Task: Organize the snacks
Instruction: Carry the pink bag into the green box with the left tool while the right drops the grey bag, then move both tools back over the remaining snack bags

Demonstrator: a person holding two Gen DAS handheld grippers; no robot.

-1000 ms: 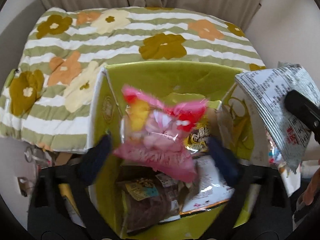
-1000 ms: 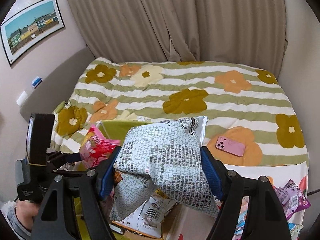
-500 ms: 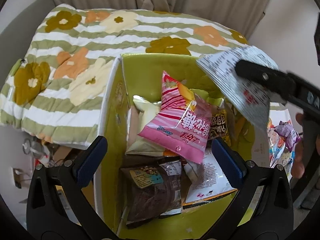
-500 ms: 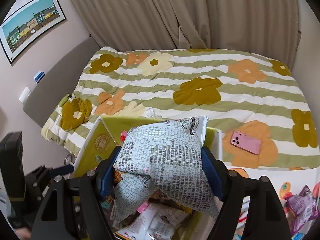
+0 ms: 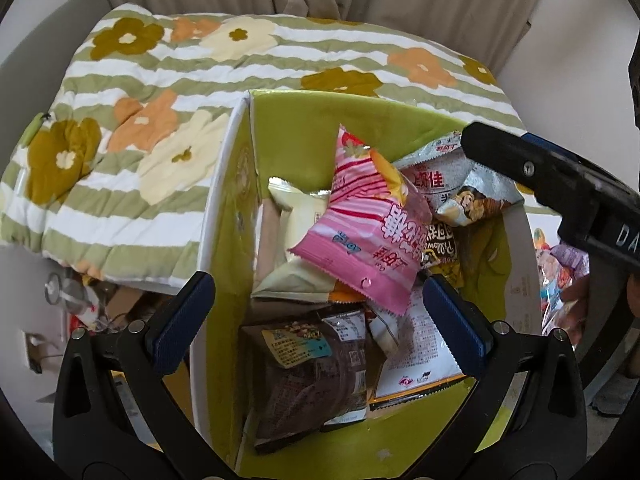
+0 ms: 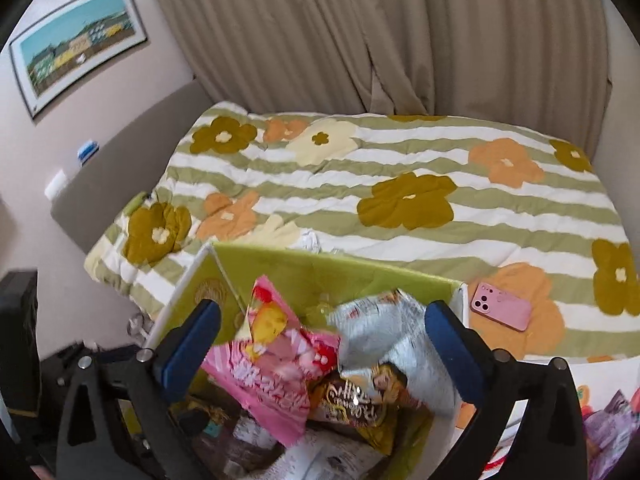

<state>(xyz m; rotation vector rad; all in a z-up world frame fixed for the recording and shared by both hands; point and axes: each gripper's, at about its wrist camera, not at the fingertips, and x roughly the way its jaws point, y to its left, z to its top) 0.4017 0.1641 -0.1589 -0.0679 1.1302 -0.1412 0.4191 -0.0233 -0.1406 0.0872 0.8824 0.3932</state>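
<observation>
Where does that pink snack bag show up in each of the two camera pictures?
Left wrist view: the pink snack bag lies centre frame, propped atop the pile in the green box.
Right wrist view: the pink snack bag sits low and left of centre, just left of the silver snack bag.
Shared landmark: the green box's far wall, backed by the flowered quilt.

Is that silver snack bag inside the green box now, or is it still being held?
Inside. The silver bag lies in the green box on other packets, beside the pink bag; the right gripper is open above it.
</observation>
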